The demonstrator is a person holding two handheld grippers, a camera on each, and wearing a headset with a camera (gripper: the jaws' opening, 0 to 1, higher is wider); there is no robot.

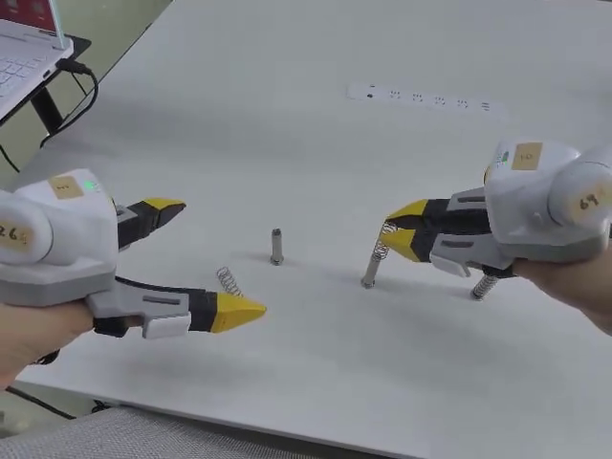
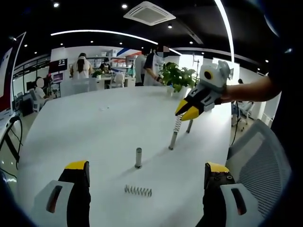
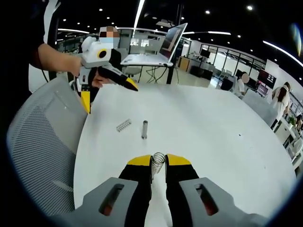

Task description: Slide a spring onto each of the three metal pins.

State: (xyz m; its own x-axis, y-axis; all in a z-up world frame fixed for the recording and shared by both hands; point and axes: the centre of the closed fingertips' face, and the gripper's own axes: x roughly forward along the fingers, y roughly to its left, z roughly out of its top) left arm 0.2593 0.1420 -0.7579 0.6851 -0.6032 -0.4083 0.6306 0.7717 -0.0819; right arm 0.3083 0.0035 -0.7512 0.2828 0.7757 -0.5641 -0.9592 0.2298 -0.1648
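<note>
The right gripper (image 1: 398,229) is clenched on the top coils of the held spring (image 1: 381,251), which sits over the leaning pin (image 1: 368,280). In the right gripper view the coil's end shows pinched between the two yellow tips. Just beside it, under the gripper's body, a third pin (image 1: 483,285) already wears a spring.

To the left, the bare pin (image 1: 276,246) stands upright with open tabletop all round it. The loose spring (image 1: 229,280) lies flat near it, on the side toward the left gripper (image 1: 201,256). That gripper's jaws are spread wide and hold nothing; the loose spring lies in front of the gap between them.

The white table (image 1: 287,143) runs clear beyond the pins as far as a power strip (image 1: 426,98) well behind. Its near edge runs just below both grippers, with a mesh chair (image 3: 38,142) under it. A laptop (image 1: 24,48) sits off the far left corner.
</note>
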